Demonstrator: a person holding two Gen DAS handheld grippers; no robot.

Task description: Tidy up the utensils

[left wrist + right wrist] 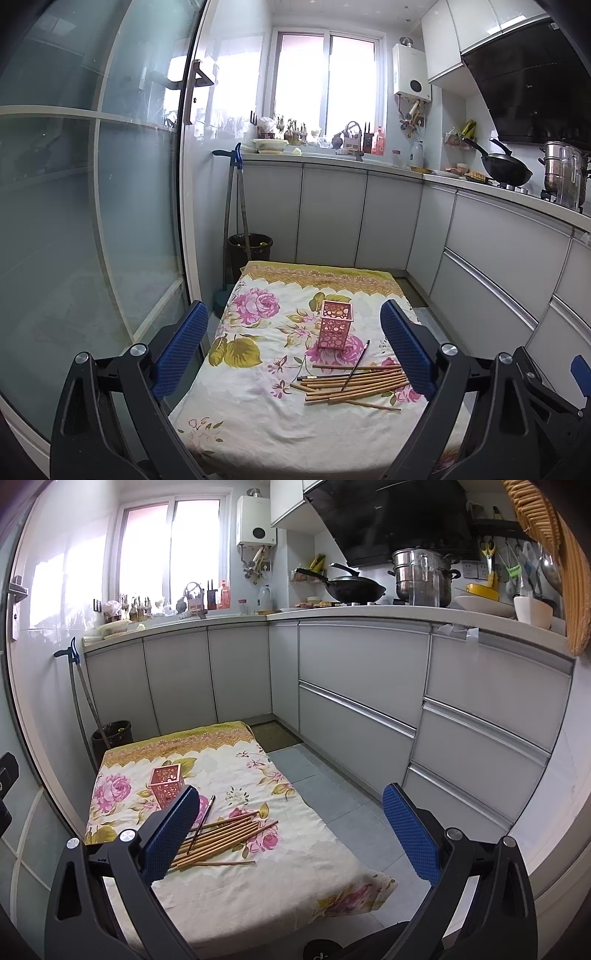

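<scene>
A: Low table under a floral cloth, kitchen floor. Cabinets at 3 o'clock, glass door at 9.

B: Task items?

A: Pink perforated holder upright mid-cloth, looks empty. Bamboo chopsticks in a loose pile at its 5 o'clock, near but apart; two dark chopsticks lie across them. Probably staged so the sticks go into the holder.

B: Tongs?

A: Left gripper wide, holding nothing, above the table's near edge. Right gripper wide, empty too, offset toward the floor at 3 o'clock.

B: Obstructions?

A: None on the cloth. Crossed, overlapping sticks will make a single pick fiddly, I'd guess. Bin and mop at 11 o'clock, well clear.
</scene>
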